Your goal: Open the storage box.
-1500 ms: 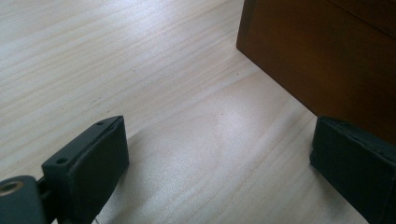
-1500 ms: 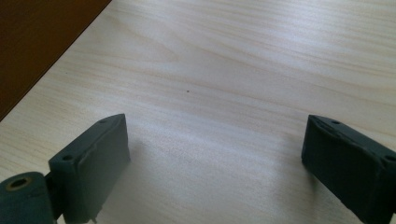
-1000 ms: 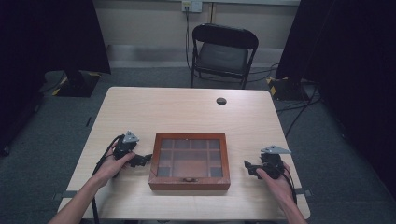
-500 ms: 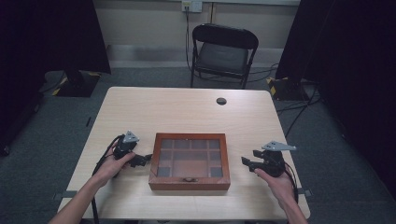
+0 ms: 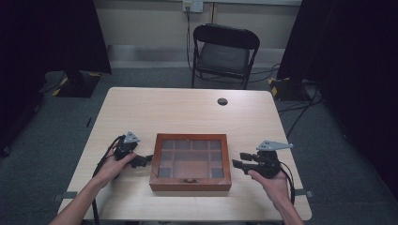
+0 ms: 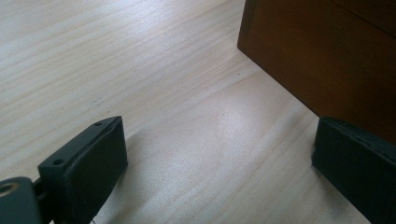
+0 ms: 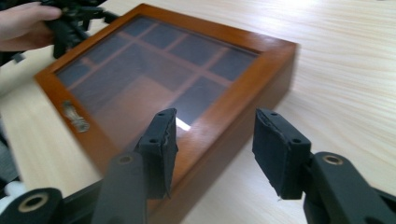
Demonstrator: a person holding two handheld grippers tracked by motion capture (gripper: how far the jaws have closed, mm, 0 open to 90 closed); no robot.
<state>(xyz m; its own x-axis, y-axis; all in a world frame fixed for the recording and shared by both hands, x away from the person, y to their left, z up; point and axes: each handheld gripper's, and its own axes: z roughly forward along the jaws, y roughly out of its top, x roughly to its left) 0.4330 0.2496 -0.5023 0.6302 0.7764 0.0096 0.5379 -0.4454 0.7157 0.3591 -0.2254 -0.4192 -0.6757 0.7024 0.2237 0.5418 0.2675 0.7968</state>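
A shallow brown wooden box [image 5: 190, 161] with a glass lid over several compartments lies shut near the table's front edge. A small metal latch [image 7: 74, 114] sits on its front side. My left gripper [image 5: 141, 161] rests low on the table at the box's left side, open, its jaws wide apart with bare tabletop between them [image 6: 219, 158]. The box's dark wall [image 6: 327, 56] stands just beyond its right jaw. My right gripper [image 5: 239, 160] hovers off the box's right side, open. In the right gripper view its fingertips [image 7: 217, 149] frame the box's near corner [image 7: 261, 70] without touching it.
The light wooden table [image 5: 187, 112] has a small black round grommet [image 5: 222, 101] at the back. A black folding chair [image 5: 225, 51] stands behind the table. Dark curtains flank both sides. Cables trail from both grippers.
My right gripper has lifted slightly off the table and edged towards the box's right side. The left gripper and the box have stayed where they were.
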